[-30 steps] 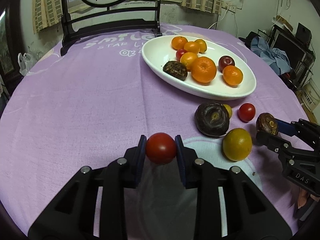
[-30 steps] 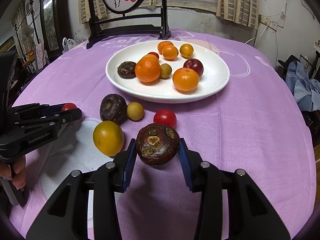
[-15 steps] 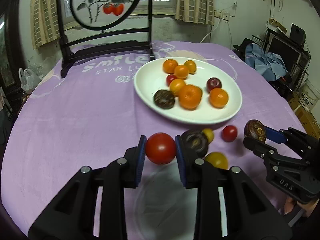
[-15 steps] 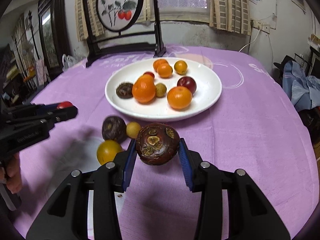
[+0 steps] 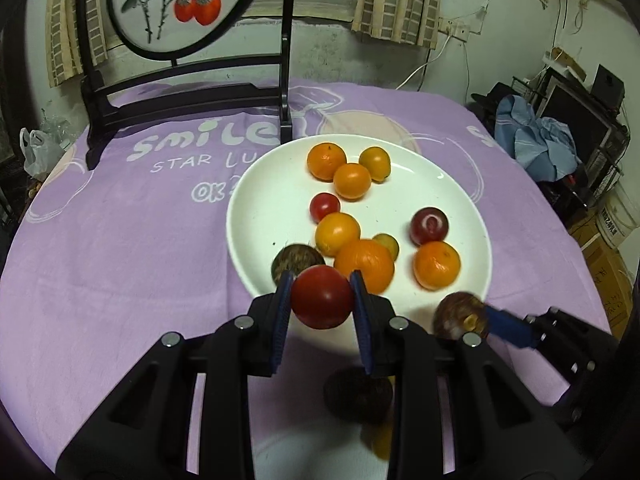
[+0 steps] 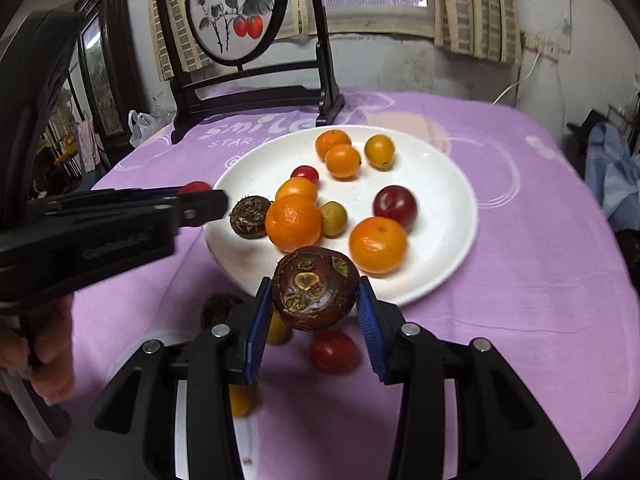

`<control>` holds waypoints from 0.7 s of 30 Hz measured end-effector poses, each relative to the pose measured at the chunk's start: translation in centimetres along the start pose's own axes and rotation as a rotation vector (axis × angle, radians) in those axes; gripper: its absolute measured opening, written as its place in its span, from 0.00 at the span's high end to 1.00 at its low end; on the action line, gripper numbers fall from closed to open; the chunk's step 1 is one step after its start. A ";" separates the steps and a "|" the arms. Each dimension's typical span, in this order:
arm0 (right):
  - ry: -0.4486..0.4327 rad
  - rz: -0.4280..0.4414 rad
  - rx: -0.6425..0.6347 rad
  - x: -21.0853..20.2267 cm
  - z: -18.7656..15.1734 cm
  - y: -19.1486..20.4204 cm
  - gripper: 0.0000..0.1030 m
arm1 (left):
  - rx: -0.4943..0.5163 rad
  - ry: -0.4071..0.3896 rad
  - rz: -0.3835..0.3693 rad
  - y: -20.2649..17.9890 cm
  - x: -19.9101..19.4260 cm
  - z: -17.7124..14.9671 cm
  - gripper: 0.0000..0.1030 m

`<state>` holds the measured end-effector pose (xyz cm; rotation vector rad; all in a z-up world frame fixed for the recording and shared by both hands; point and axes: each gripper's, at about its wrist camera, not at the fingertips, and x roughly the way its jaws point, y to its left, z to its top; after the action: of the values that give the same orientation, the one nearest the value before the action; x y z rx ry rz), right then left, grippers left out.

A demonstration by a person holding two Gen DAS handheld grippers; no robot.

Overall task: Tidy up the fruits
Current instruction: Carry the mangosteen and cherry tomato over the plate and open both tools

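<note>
My left gripper (image 5: 322, 298) is shut on a red tomato (image 5: 322, 296), held just above the near rim of the white plate (image 5: 260, 216). My right gripper (image 6: 314, 290) is shut on a dark brown mangosteen (image 6: 314, 286), above the plate's (image 6: 444, 204) near edge. The plate holds several oranges, a plum (image 6: 395, 205), a small tomato and a dark fruit (image 6: 250, 216). On the cloth near the plate lie a red tomato (image 6: 334, 351), a yellow fruit (image 6: 278, 330) and another dark fruit (image 5: 358, 396).
A black framed screen with a persimmon painting (image 5: 176, 4) stands at the table's far side. The round table has a purple cloth (image 5: 120, 232). The left gripper shows in the right wrist view (image 6: 204, 206); the right gripper shows in the left wrist view (image 5: 464, 316).
Both grippers have moved forward and up toward the plate, each still holding its fruit. The loose fruits on the cloth now lie beneath them.
</note>
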<state>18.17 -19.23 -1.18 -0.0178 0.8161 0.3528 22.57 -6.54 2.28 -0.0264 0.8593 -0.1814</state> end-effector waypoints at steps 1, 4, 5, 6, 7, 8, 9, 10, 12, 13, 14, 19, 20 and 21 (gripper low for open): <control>0.006 -0.004 -0.004 0.4 0.1 0.1 0.59 | -0.003 0.005 0.003 0.0 0.5 0.2 0.71; 0.022 -0.019 -0.018 1.4 0.5 0.2 0.59 | -0.025 0.026 0.015 0.3 2.1 0.7 0.71; 0.023 -0.024 -0.017 1.6 0.7 0.1 0.59 | -0.035 0.032 0.015 0.3 2.6 0.8 0.71; 0.024 -0.026 -0.013 1.8 0.9 -0.1 0.58 | -0.041 0.033 0.016 0.4 2.8 1.0 0.67; 0.022 -0.023 -0.007 1.9 0.9 -0.2 0.52 | -0.050 0.023 0.017 0.4 3.0 1.0 0.60; 0.012 -0.026 0.004 1.8 0.9 -0.4 0.48 | -0.057 0.011 0.024 0.4 2.8 1.1 0.43; -0.007 -0.034 0.018 1.6 0.7 -0.6 0.40 | -0.063 -0.004 0.036 0.5 2.6 1.1 0.34; -0.032 -0.040 0.034 1.2 0.6 -1.0 0.39 | -0.066 -0.020 0.049 0.5 2.3 1.1 0.33; -0.039 -0.026 0.053 0.8 0.3 -1.5 0.39 | -0.065 -0.036 0.053 0.7 1.6 1.1 0.29; -0.033 -0.006 0.069 0.4 0.1 -1.8 0.39 | -0.073 -0.039 0.052 0.9 1.3 1.0 0.28; -0.029 0.004 0.075 0.2 0.0 -2.0 0.39 | -0.082 -0.040 0.052 1.1 1.0 0.8 0.27; -0.028 0.004 0.083 -1.5 -0.8 -2.4 0.39 | -0.108 -0.049 0.046 1.8 -1.1 -0.9 0.21; -0.030 0.000 0.084 -1.9 -1.0 -2.4 0.39 | -0.103 -0.053 0.048 1.8 -1.6 -1.5 0.19; -0.027 -0.002 0.082 -2.2 -1.3 -2.4 0.39 | -0.095 -0.051 0.050 1.7 -2.0 -2.0 0.17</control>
<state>16.63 -22.34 -0.82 0.0625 0.8027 0.3164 20.06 -4.39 2.27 -0.0984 0.8164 -0.0928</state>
